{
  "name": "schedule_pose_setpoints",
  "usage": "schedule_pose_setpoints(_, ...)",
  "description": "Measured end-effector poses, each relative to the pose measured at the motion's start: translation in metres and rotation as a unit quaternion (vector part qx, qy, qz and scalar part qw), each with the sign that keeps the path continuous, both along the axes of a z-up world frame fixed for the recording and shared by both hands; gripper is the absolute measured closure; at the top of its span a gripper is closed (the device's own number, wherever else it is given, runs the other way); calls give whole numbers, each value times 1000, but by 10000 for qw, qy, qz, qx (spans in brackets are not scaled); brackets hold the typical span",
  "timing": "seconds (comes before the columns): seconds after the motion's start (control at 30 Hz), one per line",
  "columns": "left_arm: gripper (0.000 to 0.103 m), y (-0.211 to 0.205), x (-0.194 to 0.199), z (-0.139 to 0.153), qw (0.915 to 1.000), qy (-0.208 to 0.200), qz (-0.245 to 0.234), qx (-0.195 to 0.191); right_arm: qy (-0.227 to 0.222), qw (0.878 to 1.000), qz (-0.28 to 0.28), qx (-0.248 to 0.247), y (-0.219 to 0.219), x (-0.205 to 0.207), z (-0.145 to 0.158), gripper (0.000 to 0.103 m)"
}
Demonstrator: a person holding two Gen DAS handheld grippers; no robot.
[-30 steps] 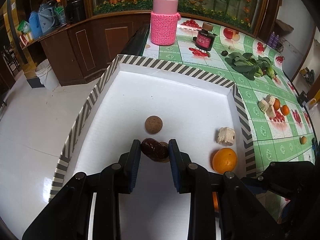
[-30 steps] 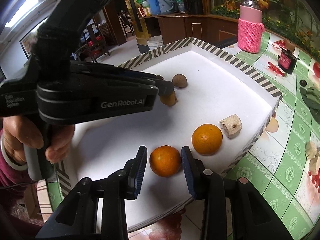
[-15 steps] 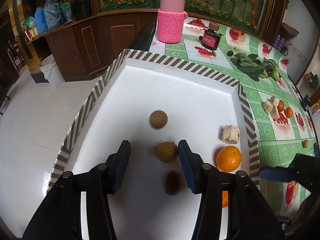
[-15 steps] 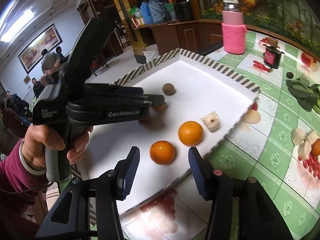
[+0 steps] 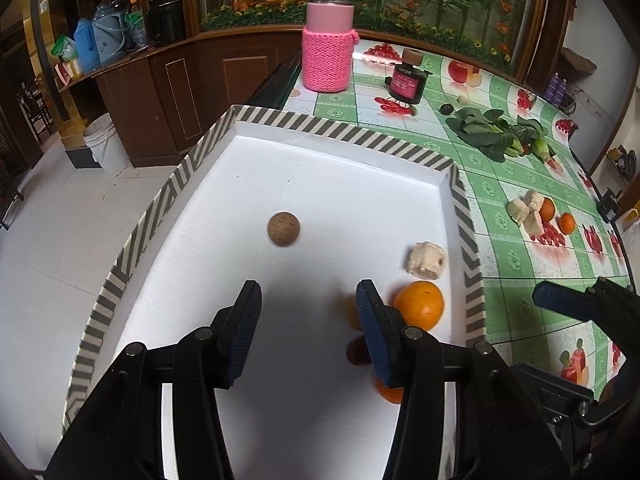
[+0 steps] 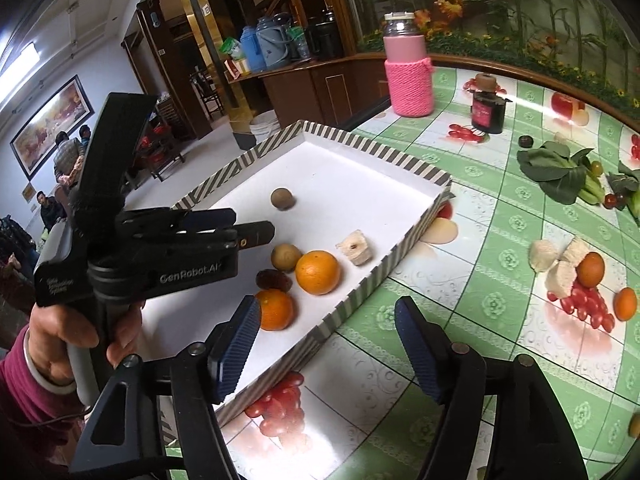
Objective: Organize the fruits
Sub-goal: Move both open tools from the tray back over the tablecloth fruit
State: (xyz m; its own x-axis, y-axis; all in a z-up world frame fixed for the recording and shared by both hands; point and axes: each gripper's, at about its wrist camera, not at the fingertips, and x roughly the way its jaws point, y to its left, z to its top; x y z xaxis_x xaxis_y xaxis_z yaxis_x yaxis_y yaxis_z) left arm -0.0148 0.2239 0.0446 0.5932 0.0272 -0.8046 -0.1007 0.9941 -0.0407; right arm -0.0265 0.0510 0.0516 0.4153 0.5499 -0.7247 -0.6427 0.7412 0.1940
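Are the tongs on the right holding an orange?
No, the right tongs are open and empty above the tray's edge, apart from the nearest orange.

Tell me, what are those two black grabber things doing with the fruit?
A person is sorting fruit into a white tray with striped edges. Both grabbers are open and holding nothing: the left gripper hangs over the tray, the right gripper over its near edge. Two oranges and some small brown fruits already lie inside. More oranges wait on the green tablecloth.

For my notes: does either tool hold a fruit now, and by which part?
Nothing is held. The left tool and right tool are both open and empty; the fruits lie in the tray.
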Motion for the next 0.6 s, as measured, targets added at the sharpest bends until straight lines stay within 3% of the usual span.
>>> schedule_pose_setpoints(0.1,54,-6,-4,2,10000,-29,-16,-6,-81,9999,-100,-30,-5,-1,1,28)
schedule_pose_setpoints(0.2,39,-13,-10,5,9999,-99,7,-91,-112,9997,-206,-55,-13,1,2,22)
schedule_pose_setpoints(0.37,39,-27,-19,11,9996,-232,48,-170,-73,9994,-322,-76,-29,4,5,19)
schedule_pose_setpoints(0.6,39,-48,-25,6,9992,-112,-131,-357,71,9978,-618,-249,-62,14,2,18)
